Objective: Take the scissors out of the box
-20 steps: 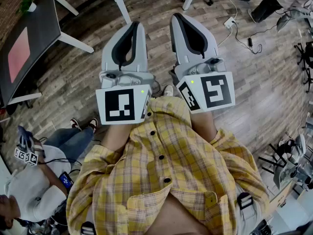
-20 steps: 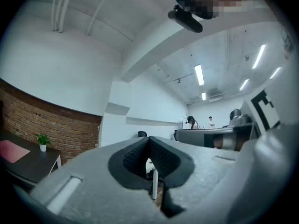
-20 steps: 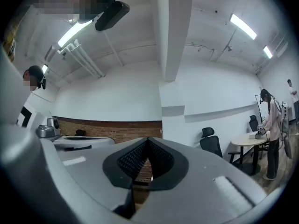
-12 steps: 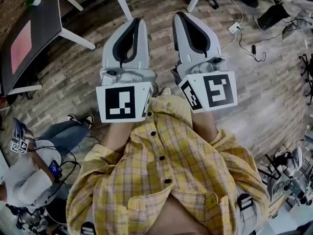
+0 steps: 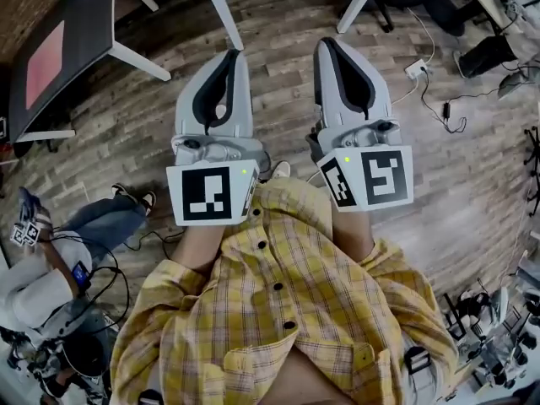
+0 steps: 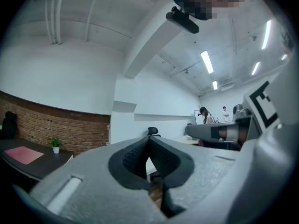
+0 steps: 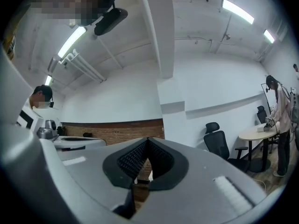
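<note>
The plank floor (image 5: 110,133) fills the head view, with a dark desk (image 5: 89,24) carrying a pink mat (image 5: 46,62) at upper left and a white table (image 5: 224,19) showing its legs at the top. Neither bears a box or scissors, and neither gripper view shows them, so which way they lie from either hand cannot be told. The person in a yellow plaid shirt (image 5: 287,294) holds both tools level, side by side, pointing away from the body. The left gripper (image 5: 229,55) has its jaws together on nothing, and so has the right gripper (image 5: 327,44). Finding the box likely comes first, and neither hand looks nearer.
</note>
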The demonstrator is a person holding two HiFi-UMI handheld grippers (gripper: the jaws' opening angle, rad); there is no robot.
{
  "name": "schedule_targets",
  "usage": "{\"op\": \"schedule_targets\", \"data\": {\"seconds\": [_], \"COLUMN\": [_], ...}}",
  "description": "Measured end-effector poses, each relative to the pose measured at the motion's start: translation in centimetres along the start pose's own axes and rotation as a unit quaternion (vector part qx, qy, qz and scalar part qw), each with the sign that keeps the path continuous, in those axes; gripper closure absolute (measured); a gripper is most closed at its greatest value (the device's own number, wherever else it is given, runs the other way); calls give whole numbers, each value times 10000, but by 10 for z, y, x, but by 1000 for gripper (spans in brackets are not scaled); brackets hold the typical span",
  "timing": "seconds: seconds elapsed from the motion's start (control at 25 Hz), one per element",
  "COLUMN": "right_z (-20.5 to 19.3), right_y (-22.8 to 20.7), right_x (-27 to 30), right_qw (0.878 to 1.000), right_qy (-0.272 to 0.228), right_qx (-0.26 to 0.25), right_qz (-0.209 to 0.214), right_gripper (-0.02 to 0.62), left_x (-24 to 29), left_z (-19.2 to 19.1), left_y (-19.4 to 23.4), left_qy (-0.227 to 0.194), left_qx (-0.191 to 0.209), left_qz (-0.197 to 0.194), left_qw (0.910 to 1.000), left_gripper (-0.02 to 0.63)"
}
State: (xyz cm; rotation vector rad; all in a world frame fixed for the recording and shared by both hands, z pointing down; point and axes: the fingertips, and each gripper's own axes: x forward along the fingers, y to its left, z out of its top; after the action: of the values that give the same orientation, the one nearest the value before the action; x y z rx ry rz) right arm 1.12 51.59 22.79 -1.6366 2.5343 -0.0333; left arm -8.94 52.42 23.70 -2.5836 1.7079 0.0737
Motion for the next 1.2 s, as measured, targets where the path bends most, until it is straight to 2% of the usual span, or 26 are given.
{"op": "schedule_targets", "data": {"seconds": [0.12,0.24,0.44,0.6,0.88,1.2], "right_z": [-13,-21,-31,-32,-35,-43], "right_y": [-10,-20,-44,-70,-102,-117], "right_x": [18,47,101,151,254,349], "right_qw": [9998,9997,9992,9990,9979,9965], "right_qy": [121,208,389,395,477,561], "right_qx": [106,79,-37,-46,-9,51], "right_qz": [-77,-80,-69,-217,-447,-617], "right_gripper": [591,591,591,591,591,591], "left_x": [14,40,105,158,255,335], "left_z": [-17,-25,-35,-35,-35,-45], "left_y": [12,28,44,62,115,169], "left_qy": [197,209,168,185,277,393], "left_qx": [-48,-150,-288,-301,-349,-451], "left_qz": [49,64,-74,-182,-356,-582], "left_qw": [9998,9996,9994,9992,9984,9965], "left_gripper": [605,604,604,604,604,604]}}
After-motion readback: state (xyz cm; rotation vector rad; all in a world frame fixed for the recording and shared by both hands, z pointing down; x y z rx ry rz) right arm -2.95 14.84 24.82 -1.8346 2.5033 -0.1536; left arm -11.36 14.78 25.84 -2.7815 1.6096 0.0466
